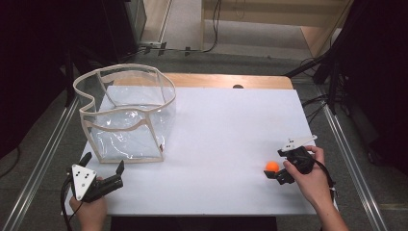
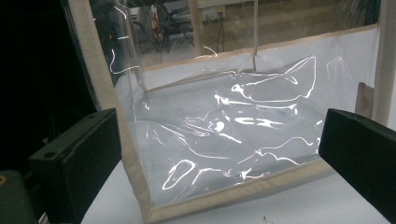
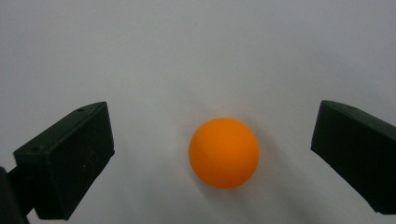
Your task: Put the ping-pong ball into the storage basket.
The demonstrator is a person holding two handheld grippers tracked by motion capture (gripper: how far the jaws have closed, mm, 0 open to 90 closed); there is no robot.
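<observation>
At the near left corner of the white table (image 1: pixel 226 125), the left gripper (image 1: pixel 102 168) rests low with its jaws spread wide and nothing between them; it points at the clear plastic bag (image 1: pixel 127 115), which stands upright with its mouth open just beyond it. In the left gripper view, the bag's beige edge band (image 2: pixel 122 140) and wrinkled wall are near the jaws but not touched. Further to the right, near the right edge of the table, lies the small orange ball (image 1: pixel 272 166). The right gripper (image 1: pixel 274 174) is lowered around it, and in the right gripper view the ball (image 3: pixel 224 152) sits between the two parted jaws with free space on both sides, so it is not yet gripped. The ball is probably very light, hard and smooth, so it can roll or slip away easily. I think the best place to take it is across its widest middle, with a gentle, centred squeeze.
</observation>
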